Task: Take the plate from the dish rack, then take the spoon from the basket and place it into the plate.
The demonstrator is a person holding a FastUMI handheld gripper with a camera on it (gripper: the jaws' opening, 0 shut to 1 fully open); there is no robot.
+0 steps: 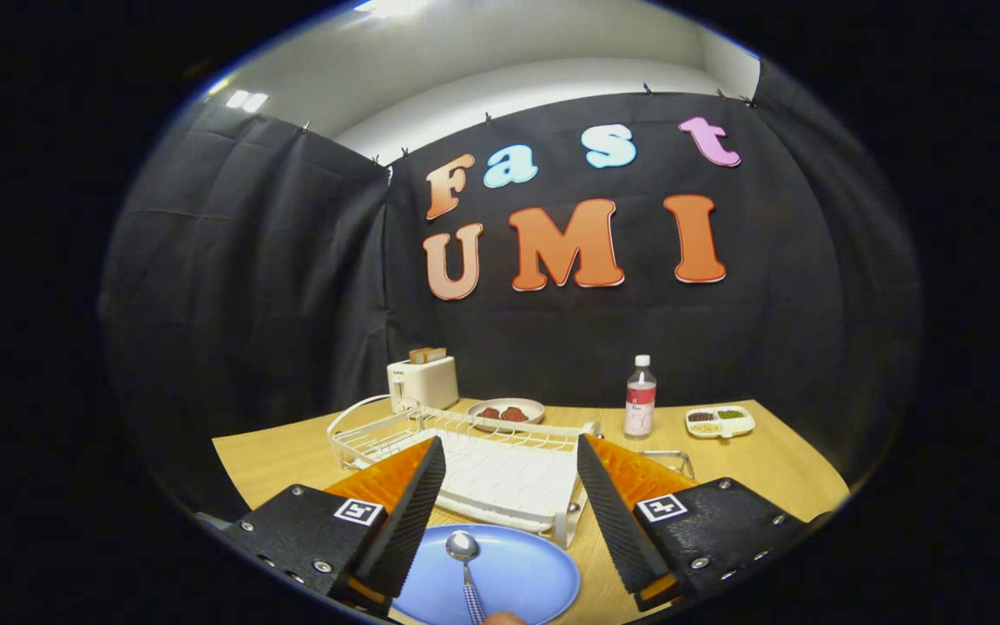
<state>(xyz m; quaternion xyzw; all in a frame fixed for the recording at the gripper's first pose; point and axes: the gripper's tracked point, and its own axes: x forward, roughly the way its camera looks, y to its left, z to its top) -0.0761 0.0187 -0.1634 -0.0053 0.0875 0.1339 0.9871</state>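
With fingers apart, gripper (510,512) hovers above spoon (463,555) on plate (526,577).

The gripper (510,512) is spread wide above the blue plate (513,577) holding the spoon (465,564). Just ahead, the white dish rack (500,469) blocks the way. Bare table (778,469) lies right of it.

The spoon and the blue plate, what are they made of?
The spoon looks like shiny metal: its bowl glints, and the handle has a checked pattern. The plate looks like matte blue plastic or ceramic, hard to tell. The gripper is open above them.
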